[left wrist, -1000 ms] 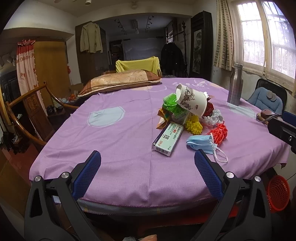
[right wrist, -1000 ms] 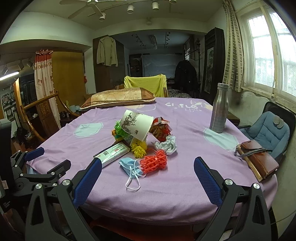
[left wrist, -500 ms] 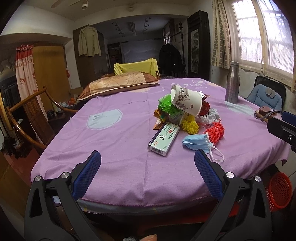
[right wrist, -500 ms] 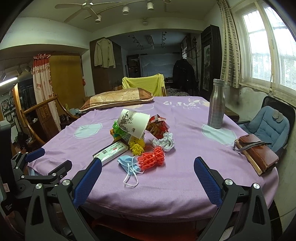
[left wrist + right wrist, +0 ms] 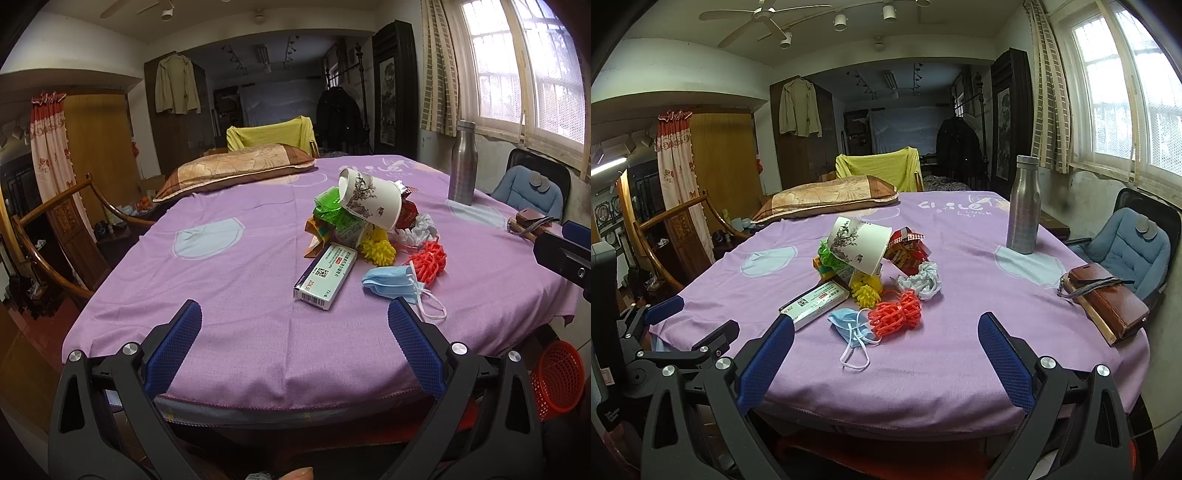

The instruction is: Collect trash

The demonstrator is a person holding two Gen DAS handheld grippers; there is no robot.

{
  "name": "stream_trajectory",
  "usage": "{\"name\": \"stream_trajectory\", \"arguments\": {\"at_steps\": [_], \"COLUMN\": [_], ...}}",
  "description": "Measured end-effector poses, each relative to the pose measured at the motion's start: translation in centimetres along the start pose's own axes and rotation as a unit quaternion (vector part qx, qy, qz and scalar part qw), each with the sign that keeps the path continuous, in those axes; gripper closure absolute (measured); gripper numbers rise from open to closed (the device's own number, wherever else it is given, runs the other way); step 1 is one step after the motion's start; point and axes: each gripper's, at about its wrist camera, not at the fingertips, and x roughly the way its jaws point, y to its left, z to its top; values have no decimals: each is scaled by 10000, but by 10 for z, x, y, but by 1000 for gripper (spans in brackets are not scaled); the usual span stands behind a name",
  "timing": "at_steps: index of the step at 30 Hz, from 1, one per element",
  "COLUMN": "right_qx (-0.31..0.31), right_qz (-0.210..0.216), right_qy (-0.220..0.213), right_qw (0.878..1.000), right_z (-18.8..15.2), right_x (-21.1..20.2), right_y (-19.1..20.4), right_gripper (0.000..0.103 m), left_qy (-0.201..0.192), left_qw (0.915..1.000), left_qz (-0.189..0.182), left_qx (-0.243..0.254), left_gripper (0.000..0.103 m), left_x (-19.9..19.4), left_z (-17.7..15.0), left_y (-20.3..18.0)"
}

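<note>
Here, in the left wrist view, the left gripper (image 5: 294,328) hangs wide open and empty over the near edge of the purple tablecloth (image 5: 229,280), with the trash heap toward one o'clock: a white medicine box (image 5: 325,275), a blue face mask (image 5: 392,280) just beside it at three o'clock, red netting (image 5: 430,260), a yellow scrap (image 5: 377,251) and a tipped paper cup (image 5: 371,202) resting on green wrappers (image 5: 334,214), while a red basket (image 5: 557,379) sits off the table at four o'clock. In the right wrist view, the right gripper (image 5: 885,340) is likewise spread wide and holds nothing, the face mask (image 5: 849,324) and red netting (image 5: 897,314) lying at twelve o'clock just past its fingers, the medicine box (image 5: 814,302) at eleven, the paper cup (image 5: 858,249) and a crumpled white wrapper (image 5: 921,281) farther back, a steel bottle (image 5: 1024,210) standing upright at one o'clock, and a brown pouch (image 5: 1108,299) near the table's edge at two o'clock.
</note>
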Motion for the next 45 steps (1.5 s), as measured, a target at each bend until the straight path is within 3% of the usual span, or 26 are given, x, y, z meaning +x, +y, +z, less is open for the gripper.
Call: {"name": "stream_trajectory", "arguments": {"at_steps": [32, 45], "right_qx": [125, 278], "right_qz": [60, 148], "right_qy": [24, 371], "right_qw": [9999, 9988], "right_z": [-6, -13], "right_x": [-1, 27], "right_y": [-1, -9], "right_gripper": [6, 6], "left_qy": [-25, 512], "left_qw": [10000, 9977], "left_qz": [30, -235], "left_qx": [60, -384], "left_gripper": [7, 7], "left_x": [0, 35], "left_z": [-1, -8], "left_y": [-1, 16]}}
